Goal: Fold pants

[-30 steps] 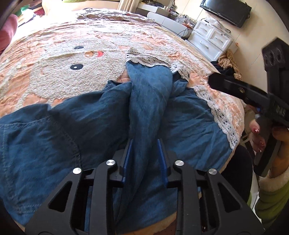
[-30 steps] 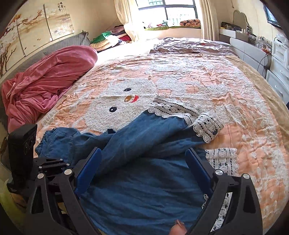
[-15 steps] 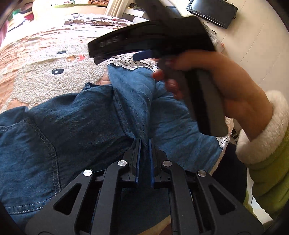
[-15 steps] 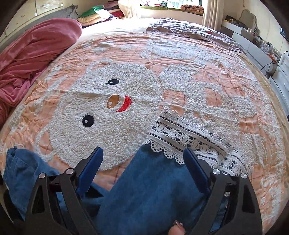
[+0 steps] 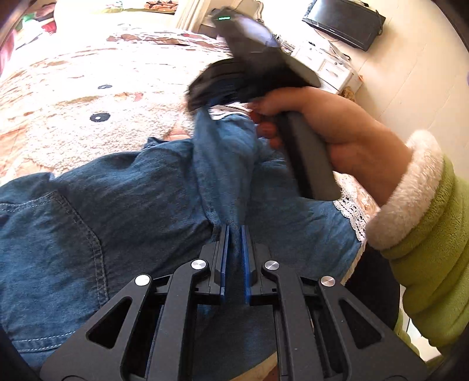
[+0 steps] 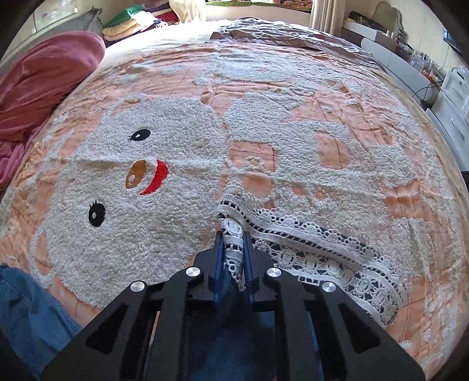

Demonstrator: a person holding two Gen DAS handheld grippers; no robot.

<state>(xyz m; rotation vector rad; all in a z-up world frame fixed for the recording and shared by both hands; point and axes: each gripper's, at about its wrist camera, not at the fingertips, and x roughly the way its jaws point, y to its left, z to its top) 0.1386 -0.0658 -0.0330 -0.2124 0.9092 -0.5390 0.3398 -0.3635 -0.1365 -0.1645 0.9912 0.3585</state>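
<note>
Blue denim pants (image 5: 117, 211) with white lace hems lie crumpled on the bed. My left gripper (image 5: 233, 231) is shut on a fold of one denim leg near the bed's front edge. My right gripper (image 6: 233, 237) is shut on the lace hem (image 6: 307, 252) of that leg, further up the bed. In the left wrist view the right gripper (image 5: 205, 99) shows blurred, held by a hand in a green sleeve, at the far end of the raised leg. A bit of denim (image 6: 26, 316) lies at the lower left of the right wrist view.
The bed carries an orange and white fleece cover with a bear face (image 6: 140, 181). A pink blanket (image 6: 38, 88) is heaped at the left. White drawers (image 5: 331, 67) and a wall TV (image 5: 346, 26) stand to the right of the bed.
My right gripper went from open over the lace hem to shut on it. My left gripper stays shut on the denim fold. The leg now stretches between the two.
</note>
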